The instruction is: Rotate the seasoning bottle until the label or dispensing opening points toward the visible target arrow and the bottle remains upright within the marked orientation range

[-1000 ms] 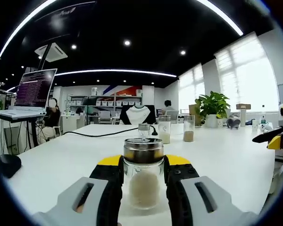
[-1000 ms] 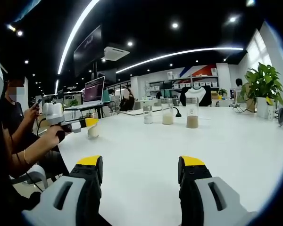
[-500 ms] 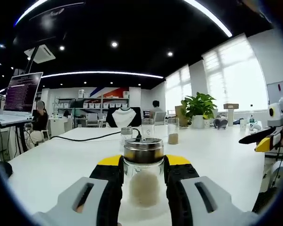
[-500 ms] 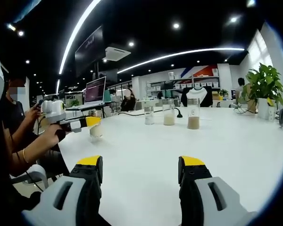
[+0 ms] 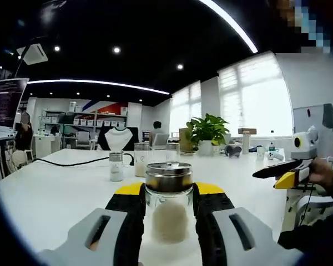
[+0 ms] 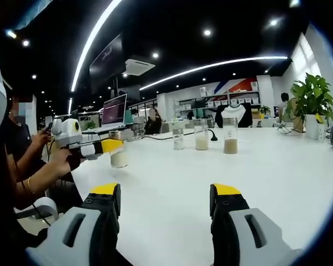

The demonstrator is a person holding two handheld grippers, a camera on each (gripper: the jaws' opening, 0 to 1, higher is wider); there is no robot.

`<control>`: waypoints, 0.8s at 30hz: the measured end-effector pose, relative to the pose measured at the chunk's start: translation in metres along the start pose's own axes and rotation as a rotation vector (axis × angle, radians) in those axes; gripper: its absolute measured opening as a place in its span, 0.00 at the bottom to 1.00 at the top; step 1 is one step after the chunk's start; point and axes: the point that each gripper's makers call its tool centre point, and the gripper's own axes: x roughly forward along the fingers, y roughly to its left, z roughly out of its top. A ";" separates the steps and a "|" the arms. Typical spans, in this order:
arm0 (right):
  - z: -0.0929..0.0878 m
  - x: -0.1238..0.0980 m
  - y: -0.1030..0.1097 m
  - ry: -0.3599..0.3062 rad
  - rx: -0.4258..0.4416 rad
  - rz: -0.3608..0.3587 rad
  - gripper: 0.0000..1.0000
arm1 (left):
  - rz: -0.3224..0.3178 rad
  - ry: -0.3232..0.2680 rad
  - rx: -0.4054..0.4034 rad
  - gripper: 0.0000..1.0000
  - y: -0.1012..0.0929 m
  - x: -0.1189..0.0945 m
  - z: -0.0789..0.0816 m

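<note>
Left gripper view: our left hand-held gripper [image 5: 169, 213] clamps seasoning bottle [image 5: 168, 205], upright over white bench [image 5: 55, 183]. Glass body, pale powder inside, steel lid; label, opening unreadable. We judge rotation step in hand; next move calls for twist without tilt, arrow unseen. Right hand-held gripper [image 6: 165, 202] released, empty. Beyond, three jars [image 5: 136, 163], potted plant [image 5: 206, 133].

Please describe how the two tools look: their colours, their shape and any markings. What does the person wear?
Each tool has two light grey jaws with a dark slot, black inner sides and yellow tips: the left tool and the right tool. Seen from the side, the left tool carries a white round housing. The person wears a dark top and a thin bracelet.
</note>
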 end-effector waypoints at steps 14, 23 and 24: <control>-0.002 0.000 0.003 -0.003 0.004 0.008 0.65 | -0.129 0.007 0.008 0.35 -0.034 0.008 0.003; -0.001 0.003 0.005 -0.005 0.003 0.022 0.65 | -0.210 0.019 0.021 0.35 -0.054 0.013 0.001; -0.001 0.004 0.006 -0.005 0.002 0.025 0.65 | -0.226 0.019 0.015 0.35 -0.058 0.014 0.001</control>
